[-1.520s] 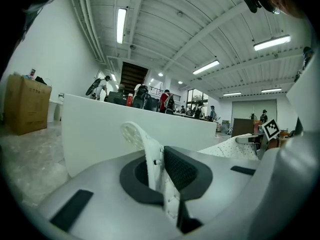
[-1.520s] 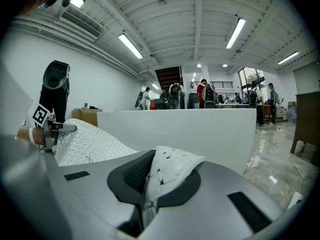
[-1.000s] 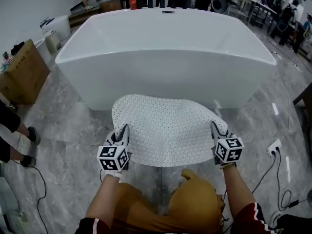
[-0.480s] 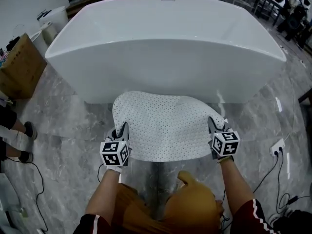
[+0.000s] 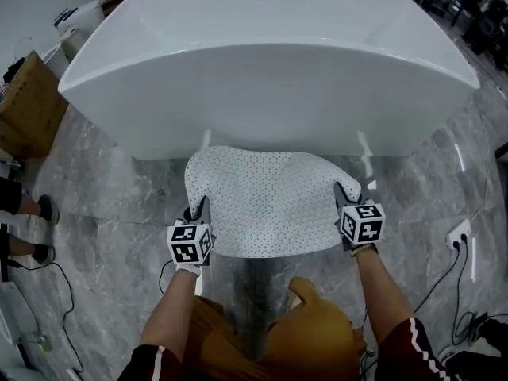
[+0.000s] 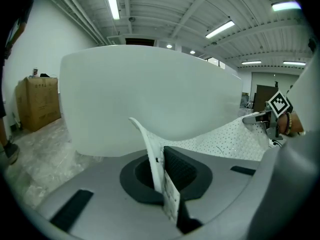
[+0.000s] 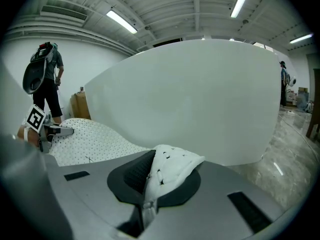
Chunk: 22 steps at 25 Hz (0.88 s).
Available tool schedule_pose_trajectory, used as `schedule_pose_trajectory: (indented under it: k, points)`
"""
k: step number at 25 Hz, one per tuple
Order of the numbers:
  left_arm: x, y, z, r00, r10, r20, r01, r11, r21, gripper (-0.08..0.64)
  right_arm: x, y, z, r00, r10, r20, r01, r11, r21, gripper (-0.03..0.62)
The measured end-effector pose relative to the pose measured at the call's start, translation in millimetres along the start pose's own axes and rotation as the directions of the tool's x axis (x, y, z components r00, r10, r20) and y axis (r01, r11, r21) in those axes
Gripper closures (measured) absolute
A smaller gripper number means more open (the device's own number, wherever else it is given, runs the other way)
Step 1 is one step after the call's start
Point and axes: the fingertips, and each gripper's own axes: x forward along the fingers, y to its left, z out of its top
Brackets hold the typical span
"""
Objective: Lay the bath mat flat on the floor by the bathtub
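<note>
The white perforated bath mat (image 5: 270, 201) hangs stretched between my two grippers, just in front of the white bathtub (image 5: 262, 62). My left gripper (image 5: 198, 213) is shut on the mat's left edge (image 6: 150, 149), which stands upright between the jaws. At the right edge (image 7: 167, 171) my right gripper (image 5: 343, 201) is shut too, the mat bunched in its jaws. The mat's far edge sags toward the grey marble floor (image 5: 103, 189) at the tub's foot. Each gripper view shows the other gripper across the mat.
A cardboard box (image 5: 28, 105) stands left of the tub, and a person's feet (image 5: 44, 213) are at the far left. Cables and a wall plug (image 5: 460, 232) lie on the floor at right. The person's knees (image 5: 317, 332) are below the mat.
Both grippers have sunk toward the floor with the mat, and moved closer to the tub. The mat's far edge now lies lower at the tub's base.
</note>
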Motion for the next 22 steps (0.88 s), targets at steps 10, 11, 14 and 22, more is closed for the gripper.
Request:
schedule_pose_trajectory:
  k: [10, 11, 14, 22]
  points:
    - [41, 4, -19, 0.997, 0.03, -0.073, -0.028, 0.999, 0.022, 0.538, 38, -18, -20, 0.999, 0.014, -0.049, -0.013, 1.0, 0.015, 0.56]
    - [43, 4, -21, 0.996, 0.034, -0.078, -0.032, 0.999, 0.023, 0.538, 39, -20, -21, 0.999, 0.014, -0.051, -0.013, 1.0, 0.018, 0.56]
    - [48, 5, -26, 0.995, 0.046, -0.091, -0.044, 0.999, 0.019, 0.538, 46, -24, -24, 0.998, 0.019, -0.057, -0.018, 1.0, 0.022, 0.56]
    - [66, 8, -39, 0.989, 0.07, -0.132, -0.067, 0.997, 0.025, 0.538, 64, -33, -32, 0.997, 0.033, -0.074, -0.03, 0.999, 0.039, 0.56]
